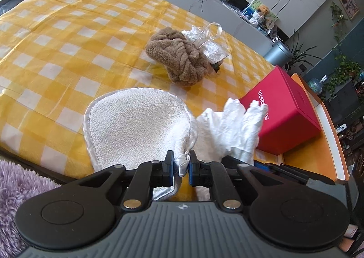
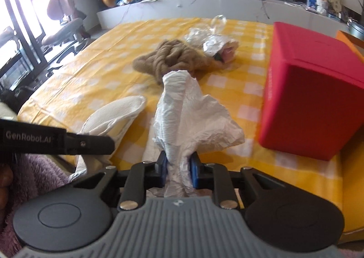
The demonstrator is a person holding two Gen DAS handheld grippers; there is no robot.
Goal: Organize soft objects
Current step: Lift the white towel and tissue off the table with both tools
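Note:
My left gripper (image 1: 181, 163) is shut on the edge of a white textured pad with satin trim (image 1: 138, 121), holding it just above the yellow checked cloth; it also shows in the right wrist view (image 2: 113, 117). My right gripper (image 2: 178, 168) is shut on a crumpled white paper towel (image 2: 193, 117), held up over the cloth; it also shows in the left wrist view (image 1: 229, 128). A brown knotted plush cushion (image 1: 177, 55) lies further back on the cloth, also in the right wrist view (image 2: 173, 57).
A red box (image 2: 311, 103) stands at the right on an orange tray (image 1: 318, 158). Crinkled clear plastic wrapping (image 1: 209, 41) lies beside the brown cushion. The yellow checked cloth (image 1: 56, 53) covers the table. A purple fluffy fabric (image 1: 16, 180) is at the near left edge.

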